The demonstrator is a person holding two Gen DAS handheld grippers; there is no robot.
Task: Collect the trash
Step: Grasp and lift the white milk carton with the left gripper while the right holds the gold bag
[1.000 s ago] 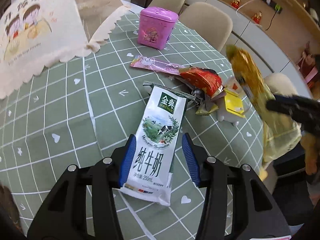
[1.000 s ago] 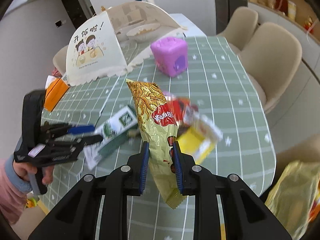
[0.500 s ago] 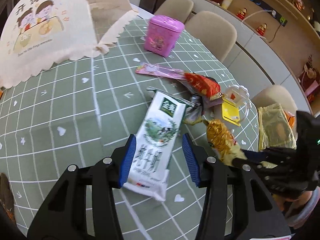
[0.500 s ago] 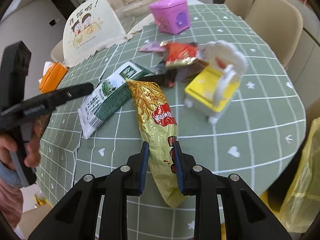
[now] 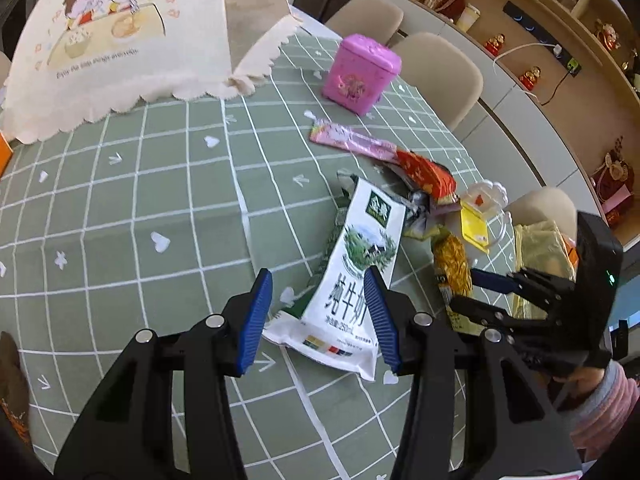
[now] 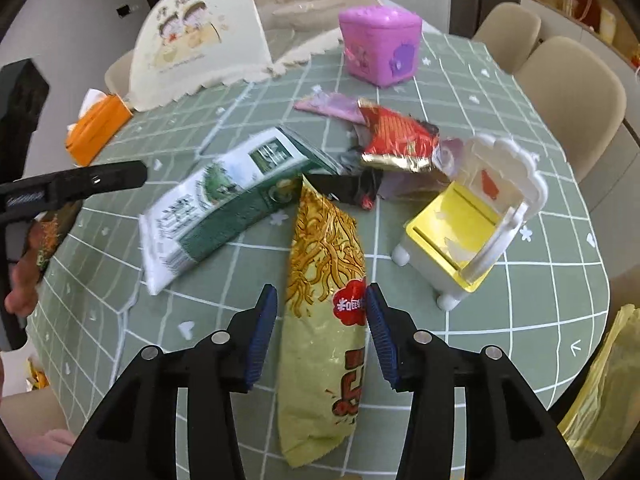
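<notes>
A white and green milk pouch (image 5: 352, 276) lies on the green checked tablecloth (image 5: 160, 184); it also shows in the right wrist view (image 6: 224, 208). My left gripper (image 5: 318, 312) is open, its jaws on either side of the pouch's lower end. My right gripper (image 6: 320, 328) is open around a gold noodle-snack bag (image 6: 324, 304), which lies on the table. The right gripper also shows in the left wrist view (image 5: 472, 292) with the gold bag (image 5: 452, 264) between its fingers. A red wrapper (image 6: 396, 140) and a pink wrapper (image 5: 352, 142) lie behind.
A white and yellow toy chair (image 6: 472, 228) stands right of the gold bag. A pink tin (image 5: 360, 72), a cream food cover (image 5: 120, 40) and an orange box (image 6: 98, 126) stand further back. A yellow bag (image 6: 604, 396) hangs off the table's right edge. Beige chairs (image 6: 576, 96) surround the table.
My right gripper lowered the gold bag onto the table and opened its jaws. My left gripper stayed open around the milk pouch.
</notes>
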